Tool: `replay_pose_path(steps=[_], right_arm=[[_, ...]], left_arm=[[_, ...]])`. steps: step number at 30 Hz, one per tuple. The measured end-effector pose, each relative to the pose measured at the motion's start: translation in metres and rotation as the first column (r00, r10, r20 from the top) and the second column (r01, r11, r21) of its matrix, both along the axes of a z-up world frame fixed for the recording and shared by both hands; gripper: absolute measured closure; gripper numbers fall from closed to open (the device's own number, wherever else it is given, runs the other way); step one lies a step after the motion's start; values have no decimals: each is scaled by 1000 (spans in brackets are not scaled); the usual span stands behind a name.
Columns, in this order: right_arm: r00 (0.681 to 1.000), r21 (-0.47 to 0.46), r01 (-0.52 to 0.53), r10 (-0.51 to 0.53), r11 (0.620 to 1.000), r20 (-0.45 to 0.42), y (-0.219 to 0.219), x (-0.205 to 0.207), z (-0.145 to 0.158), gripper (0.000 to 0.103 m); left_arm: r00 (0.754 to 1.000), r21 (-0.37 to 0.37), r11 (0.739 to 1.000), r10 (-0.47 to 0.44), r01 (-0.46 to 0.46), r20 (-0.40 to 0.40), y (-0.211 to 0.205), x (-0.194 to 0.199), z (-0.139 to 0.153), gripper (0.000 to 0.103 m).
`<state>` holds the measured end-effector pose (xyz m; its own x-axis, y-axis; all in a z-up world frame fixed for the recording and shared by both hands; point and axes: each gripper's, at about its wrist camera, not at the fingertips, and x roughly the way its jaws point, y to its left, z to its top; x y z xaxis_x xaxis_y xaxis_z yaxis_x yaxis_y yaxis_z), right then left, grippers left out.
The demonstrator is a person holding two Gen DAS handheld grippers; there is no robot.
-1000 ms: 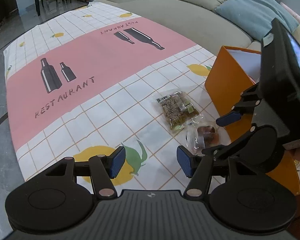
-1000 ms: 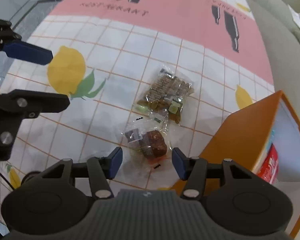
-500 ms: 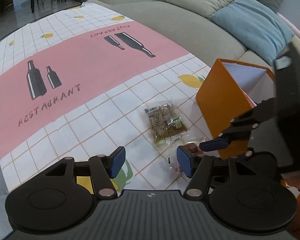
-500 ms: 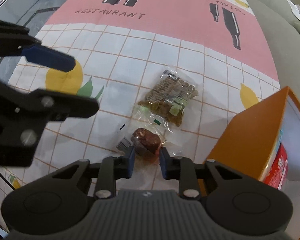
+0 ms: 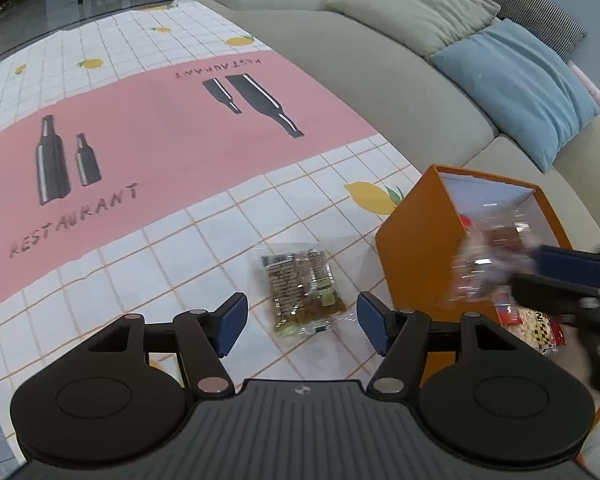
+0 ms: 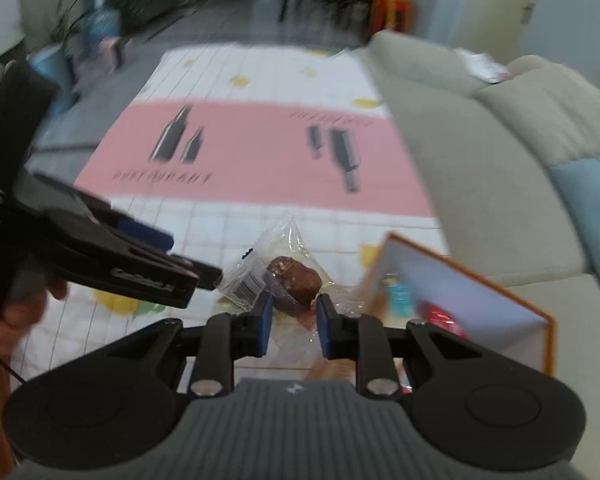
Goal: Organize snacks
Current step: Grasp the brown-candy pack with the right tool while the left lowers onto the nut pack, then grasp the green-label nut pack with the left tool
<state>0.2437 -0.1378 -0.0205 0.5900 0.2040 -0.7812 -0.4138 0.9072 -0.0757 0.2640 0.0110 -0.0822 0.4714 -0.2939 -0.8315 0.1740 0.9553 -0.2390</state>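
My right fingers [image 6: 291, 316]: pinching a small brown cake in a clear wrapper [image 6: 288, 280]; one blue pad presses on each side of it.
Cake packet: lifted off the tabletop, held up beside the open top of the orange box [image 6: 500, 300]; in the left view it is a blur [image 5: 488, 264] in front of the box opening.
My left fingers [image 5: 300, 320]: spread wide, gripping nothing, hovering low over the tabletop.
Nut packet [image 5: 304, 292]: a clear bag of brown and green bits, lying flat on the tabletop just ahead of my left fingers, between their tips, and near the orange box [image 5: 416, 248].
Orange box: stands on the tabletop at the sofa side, open, white inside; a red packet [image 6: 440, 316] and something turquoise show within, blurred.
Red and yellow packet [image 5: 528, 324]: seen in the left view low by the box, partly behind my right tool; I cannot tell whether it is inside.
Tabletop [image 5: 140, 152]: covered by a cloth with a pink band, black bottles, lemons and a white grid.
Sofa [image 5: 380, 68]: grey-green, just behind the tabletop, with a blue cushion [image 5: 516, 84].
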Motion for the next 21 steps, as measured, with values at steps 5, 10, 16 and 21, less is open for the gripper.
replay_pose_path(steps=[5, 10, 16, 21], right_arm=[[993, 11, 113, -113, 994, -19, -30, -11, -2, 82], [978, 57, 197, -192, 979, -77, -50, -23, -15, 81], [956, 68, 274, -264, 959, -126, -66, -35, -30, 82], [931, 110, 309, -277, 945, -238, -86, -48, -39, 82]], left_arm=[[995, -6, 997, 80, -80, -56, -10, 16, -19, 29], [975, -48, 982, 174, -182, -137, -9, 36, -44, 28], [970, -13, 985, 169, -174, -172, -24, 45, -65, 28], [974, 25, 987, 158, -156, -163, -31, 45, -73, 33]])
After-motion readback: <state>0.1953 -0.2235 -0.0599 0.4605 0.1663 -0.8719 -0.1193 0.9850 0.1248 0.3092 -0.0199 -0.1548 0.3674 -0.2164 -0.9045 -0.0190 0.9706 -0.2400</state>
